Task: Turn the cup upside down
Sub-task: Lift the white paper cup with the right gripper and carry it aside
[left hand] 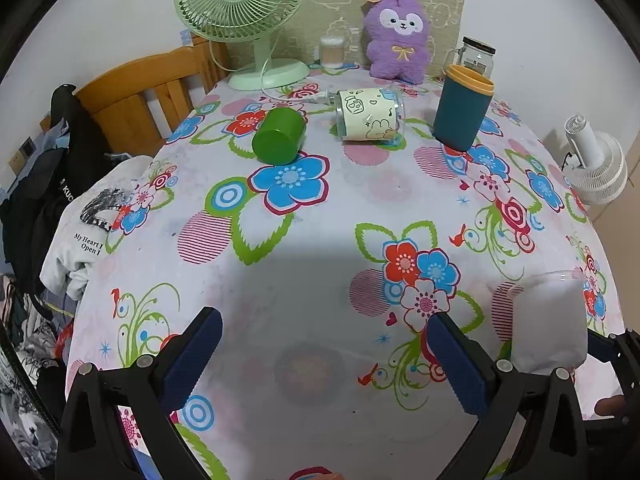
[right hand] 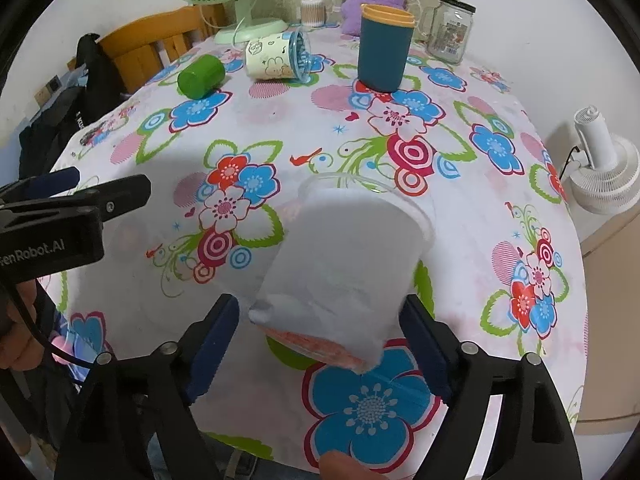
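A clear plastic cup with a white sleeve sits between my right gripper's blue pads, tilted, rim away from me and base near the camera, just above the floral tablecloth. The pads stand wide apart with gaps beside the cup, so I cannot tell whether they grip it. The same cup shows at the lower right of the left wrist view. My left gripper is open and empty over the near part of the table.
At the far end, a green cup and a cartoon-print glass lie on their sides. A dark blue cup with orange rim, a glass jar, a purple plush and a green fan stand there. Clothes hang left; a white fan stands right.
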A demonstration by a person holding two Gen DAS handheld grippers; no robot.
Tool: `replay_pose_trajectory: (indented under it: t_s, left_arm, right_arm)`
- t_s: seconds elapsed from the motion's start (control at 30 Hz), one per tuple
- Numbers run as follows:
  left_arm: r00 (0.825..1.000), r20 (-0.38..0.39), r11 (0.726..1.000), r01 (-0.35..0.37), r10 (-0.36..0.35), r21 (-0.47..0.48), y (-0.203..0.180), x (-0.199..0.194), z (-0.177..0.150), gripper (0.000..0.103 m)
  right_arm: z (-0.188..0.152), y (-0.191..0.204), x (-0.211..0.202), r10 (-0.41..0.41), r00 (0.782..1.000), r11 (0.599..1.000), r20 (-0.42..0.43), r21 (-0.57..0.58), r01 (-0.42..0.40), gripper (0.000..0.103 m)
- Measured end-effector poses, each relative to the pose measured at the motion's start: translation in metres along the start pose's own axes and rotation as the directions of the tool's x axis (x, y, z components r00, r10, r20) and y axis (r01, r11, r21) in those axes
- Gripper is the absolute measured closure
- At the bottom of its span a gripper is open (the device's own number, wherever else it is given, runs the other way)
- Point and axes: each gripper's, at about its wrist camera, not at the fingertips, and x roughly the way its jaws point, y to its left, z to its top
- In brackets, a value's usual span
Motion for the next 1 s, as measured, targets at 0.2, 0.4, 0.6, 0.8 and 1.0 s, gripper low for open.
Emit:
replay_pose_trajectory:
  t_s: [0.2,0.4,0.6,0.8,1.0]
  left_arm:
    - [1.0,0.003,1.0,0.005,-0.005,0.001,0.0,-0.004,0.001,0.0]
    - [0.999,0.018,1.0,0.028,-0.028,0.014,-0.011,-0.015,0.006,0.0]
    - [0.998,0.024,0.997,0.054,-0.056,0.052,-0.038,-0.025,0.009,0.0]
    - [0.998,0.019,0.995,0.061,-0.062,0.081,-0.064,-0.03,0.008,0.0]
    - [0.998,0.025,0.993,0.062,-0.065,0.103,-0.093,-0.038,0.006,0.0]
  right_arm:
    - [0.002,0.0,-0.004,-0.001,1.0,1.0,0.017,-0.008,0.001,0.011]
    - [0.003,-0.009,-0.021,0.013,0.999,1.0,0.048,-0.001,-0.013,0.01]
    - [-0.005,-0.028,-0.034,0.015,0.997,1.0,0.081,0.012,-0.016,0.003]
    - [-0.02,-0.048,-0.045,0.018,0.993,1.0,0.117,-0.007,-0.017,0.002]
    - [-0.03,-0.075,-0.052,0.053,0.989,0.998,0.135,0.026,-0.057,0.002]
